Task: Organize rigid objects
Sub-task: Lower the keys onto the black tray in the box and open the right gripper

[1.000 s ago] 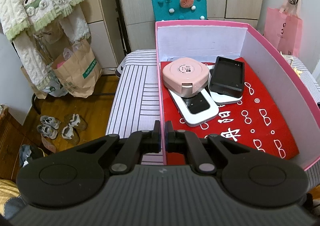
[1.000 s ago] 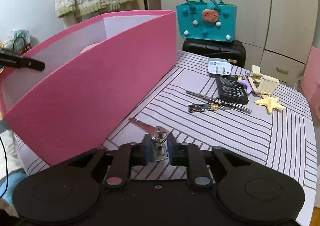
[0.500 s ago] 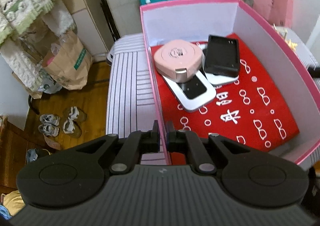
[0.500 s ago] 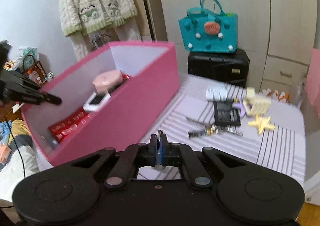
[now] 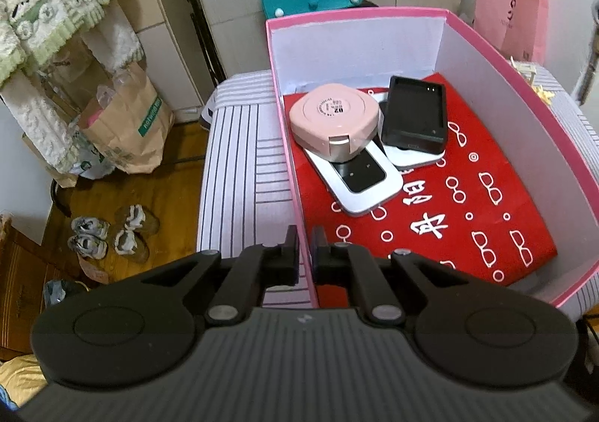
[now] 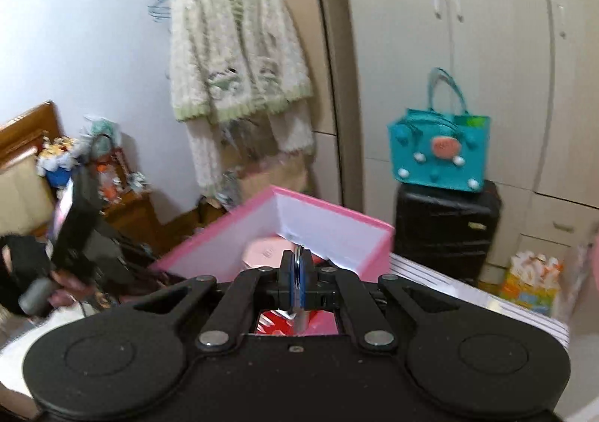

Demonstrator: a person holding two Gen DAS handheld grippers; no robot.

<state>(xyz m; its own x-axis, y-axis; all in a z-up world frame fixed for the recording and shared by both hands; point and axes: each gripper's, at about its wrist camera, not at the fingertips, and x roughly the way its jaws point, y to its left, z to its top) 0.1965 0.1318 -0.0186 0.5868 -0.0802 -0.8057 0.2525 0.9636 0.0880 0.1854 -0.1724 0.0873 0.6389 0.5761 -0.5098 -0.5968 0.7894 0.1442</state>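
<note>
Key [image 6: 298, 274] sits pinched edge-on in our right gripper [image 6: 297, 281], blade hanging toward 6 o'clock, above the pink box [image 6: 337, 231], whose red floor shows directly below. Left gripper [image 5: 305, 251] clamps the box's near wall [image 5: 299, 197], fingers narrow. Drop looks clear.

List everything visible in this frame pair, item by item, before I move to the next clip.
pink box: 1, pink outside, white inside, on the striped surface
red liner: 1, red with white print, box floor
round case: 1, pale pink, in box, on top of the white device
white device: 1, white with dark panel, in box
black tray: 1, black, in box, right of round case
key: 1, metal, between the right gripper's fingers, above the box
teal bag: 1, on black suitcase
cardigan: 1, cream and green, hanging
left gripper: black, clamped on box wall
right gripper: black, holding key
</note>
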